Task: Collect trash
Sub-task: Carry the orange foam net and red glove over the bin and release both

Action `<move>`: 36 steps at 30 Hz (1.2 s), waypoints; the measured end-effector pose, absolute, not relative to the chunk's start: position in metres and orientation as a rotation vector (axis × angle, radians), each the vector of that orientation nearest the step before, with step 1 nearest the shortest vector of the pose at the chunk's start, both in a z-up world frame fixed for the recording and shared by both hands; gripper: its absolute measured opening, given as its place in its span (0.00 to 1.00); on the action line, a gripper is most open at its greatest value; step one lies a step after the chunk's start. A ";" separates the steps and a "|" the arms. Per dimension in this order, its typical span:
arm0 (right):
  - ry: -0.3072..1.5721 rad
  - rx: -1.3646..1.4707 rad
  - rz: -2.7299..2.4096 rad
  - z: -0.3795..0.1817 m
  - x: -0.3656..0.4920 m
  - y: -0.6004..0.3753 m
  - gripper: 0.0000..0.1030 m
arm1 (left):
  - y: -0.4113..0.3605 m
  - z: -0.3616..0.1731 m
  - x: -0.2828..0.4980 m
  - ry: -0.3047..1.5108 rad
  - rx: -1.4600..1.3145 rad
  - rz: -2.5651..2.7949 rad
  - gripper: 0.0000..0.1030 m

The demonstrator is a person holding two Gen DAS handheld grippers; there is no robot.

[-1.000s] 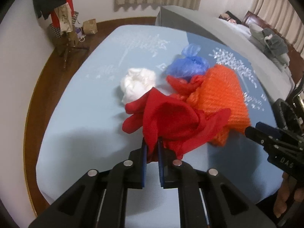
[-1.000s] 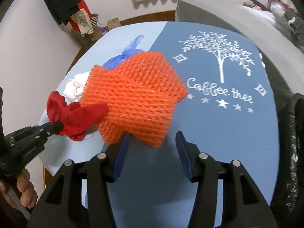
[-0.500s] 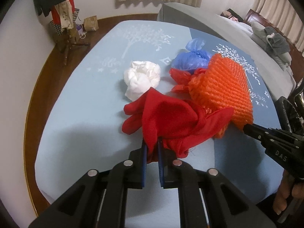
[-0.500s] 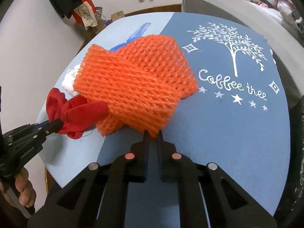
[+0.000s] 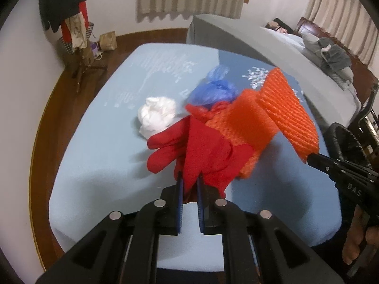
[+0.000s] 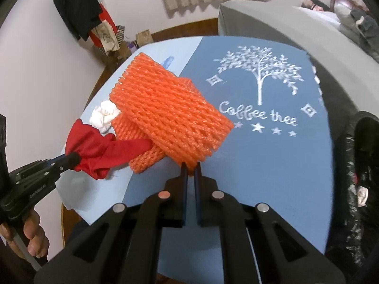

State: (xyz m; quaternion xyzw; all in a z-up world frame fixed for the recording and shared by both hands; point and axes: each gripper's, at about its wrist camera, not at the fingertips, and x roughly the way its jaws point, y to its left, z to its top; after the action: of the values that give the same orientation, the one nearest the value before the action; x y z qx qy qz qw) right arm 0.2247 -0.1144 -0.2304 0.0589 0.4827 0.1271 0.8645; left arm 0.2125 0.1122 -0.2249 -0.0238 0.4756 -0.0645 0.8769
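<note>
My left gripper (image 5: 188, 180) is shut on a red cloth (image 5: 201, 156) and holds it just above the blue table (image 5: 99, 165). My right gripper (image 6: 190, 168) is shut on the near edge of an orange foam net (image 6: 165, 116) and lifts it off the table. The net (image 5: 286, 111) hangs from the right gripper at the right of the left wrist view; the red cloth (image 6: 101, 149) shows in the right wrist view. A crumpled white tissue (image 5: 157, 114) and a tied blue plastic bag (image 5: 214, 90) lie on the table behind them.
A black trash bag (image 6: 355, 172) stands at the table's right edge. A grey sofa (image 5: 236, 40) lies behind the table. A rack with clothes (image 5: 71, 23) and paper bags stands on the wooden floor at the far left.
My right gripper closed on the orange net and lifted its near edge up off the table. My left gripper kept hold of the red cloth and raised it slightly.
</note>
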 end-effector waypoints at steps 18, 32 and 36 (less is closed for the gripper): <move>0.966 0.158 0.211 -0.199 0.182 -0.162 0.05 | 0.067 -0.188 0.185 0.939 -0.025 -0.203 0.09; 0.946 0.183 0.149 -0.192 0.157 -0.209 0.05 | 0.014 -0.173 0.169 0.921 0.017 -0.276 0.09; 0.936 0.183 0.131 -0.187 0.150 -0.222 0.05 | -0.004 -0.171 0.165 0.920 0.027 -0.296 0.09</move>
State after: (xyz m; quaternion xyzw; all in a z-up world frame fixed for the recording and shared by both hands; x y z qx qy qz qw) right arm 0.1498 -0.2219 -0.1872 0.0879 0.4501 0.0629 0.8864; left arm 0.1651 -0.0037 -0.1711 0.0128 0.4425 -0.1423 0.8853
